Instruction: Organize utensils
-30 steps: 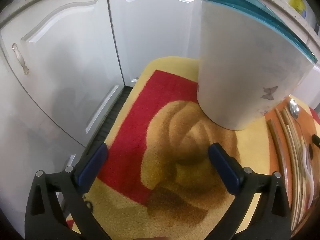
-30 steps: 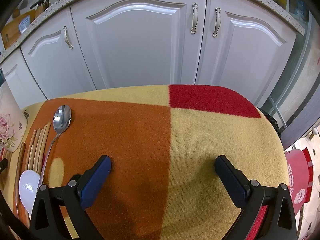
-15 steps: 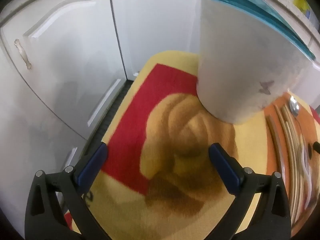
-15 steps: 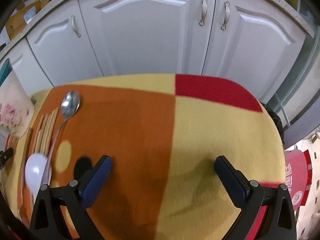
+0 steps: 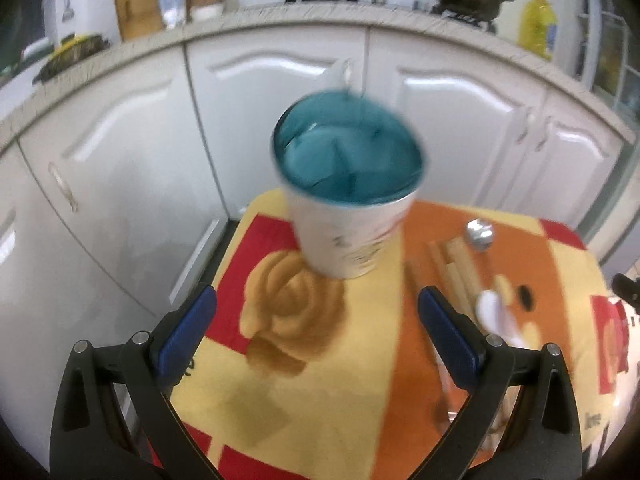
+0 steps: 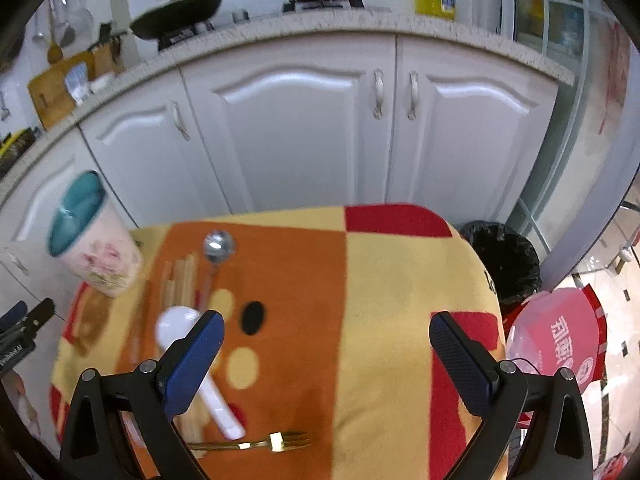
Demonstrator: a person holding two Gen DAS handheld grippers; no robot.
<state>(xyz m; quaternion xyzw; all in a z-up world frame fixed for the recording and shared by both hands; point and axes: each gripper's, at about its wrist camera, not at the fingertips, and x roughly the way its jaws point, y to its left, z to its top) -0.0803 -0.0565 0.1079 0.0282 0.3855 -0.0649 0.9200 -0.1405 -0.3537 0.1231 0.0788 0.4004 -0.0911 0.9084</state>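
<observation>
— White cabinets (image 6: pixel 288 128) at the back, checked blanket (image 6: pixel 384 280) in front. Where are the utensils?

— On the orange patch, left part of the blanket. Chopsticks (image 6: pixel 180 280) and steel spoon (image 6: pixel 218 246) lie side by side, long axes running away from the camera, spoon bowl at the far end. White spoon (image 6: pixel 180 326) sits nearer, bowl far, handle angling near and right. Fork (image 6: pixel 256 445) lies crosswise at the near edge, tines to the right.

— The cup (image 5: pixel 352 200)?

— Upright, teal inside, left of the chopsticks.

— Fingers?

— Left gripper (image 5: pixel 316 336) spread wide, holding nothing; right gripper (image 6: pixel 326 364) the same.
</observation>
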